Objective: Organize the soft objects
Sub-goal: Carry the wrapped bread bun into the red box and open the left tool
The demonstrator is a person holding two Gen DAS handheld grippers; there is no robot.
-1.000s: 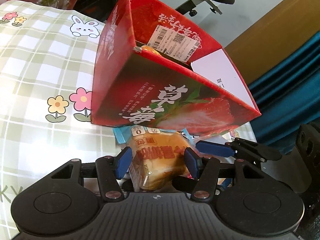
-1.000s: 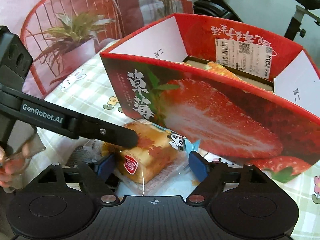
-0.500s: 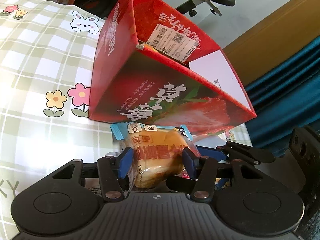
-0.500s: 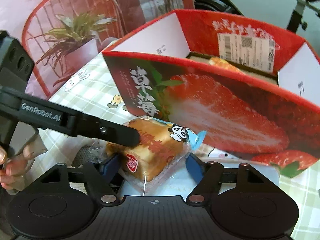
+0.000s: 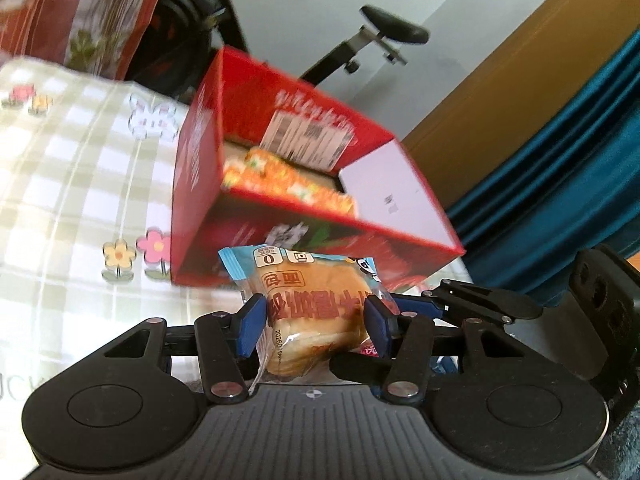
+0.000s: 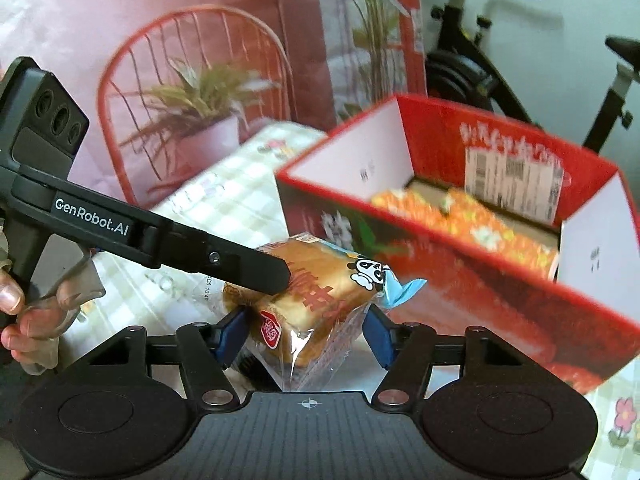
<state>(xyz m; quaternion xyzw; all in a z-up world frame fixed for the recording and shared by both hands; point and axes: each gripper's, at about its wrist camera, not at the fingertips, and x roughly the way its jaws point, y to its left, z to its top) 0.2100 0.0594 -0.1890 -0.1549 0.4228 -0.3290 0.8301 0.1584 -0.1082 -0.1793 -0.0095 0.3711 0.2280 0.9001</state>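
Observation:
A wrapped bread bun (image 5: 316, 316) in a clear and blue packet is held between both grippers, raised above the table. My left gripper (image 5: 314, 324) is shut on its sides. My right gripper (image 6: 304, 334) is shut on the same bun (image 6: 312, 288) from the other side. The red strawberry box (image 5: 280, 184) stands open just beyond, and it also shows in the right wrist view (image 6: 480, 240). An orange flowered soft item (image 5: 288, 184) lies inside the box.
The table has a green checked cloth (image 5: 72, 200) with flowers and rabbits. A red wire chair with a plant (image 6: 192, 96) and an exercise bike (image 6: 472, 60) stand behind. A teal curtain (image 5: 560, 168) hangs at the right.
Both grippers have lifted the bun upward together. The box now sits lower in view, so its inside and the orange item show.

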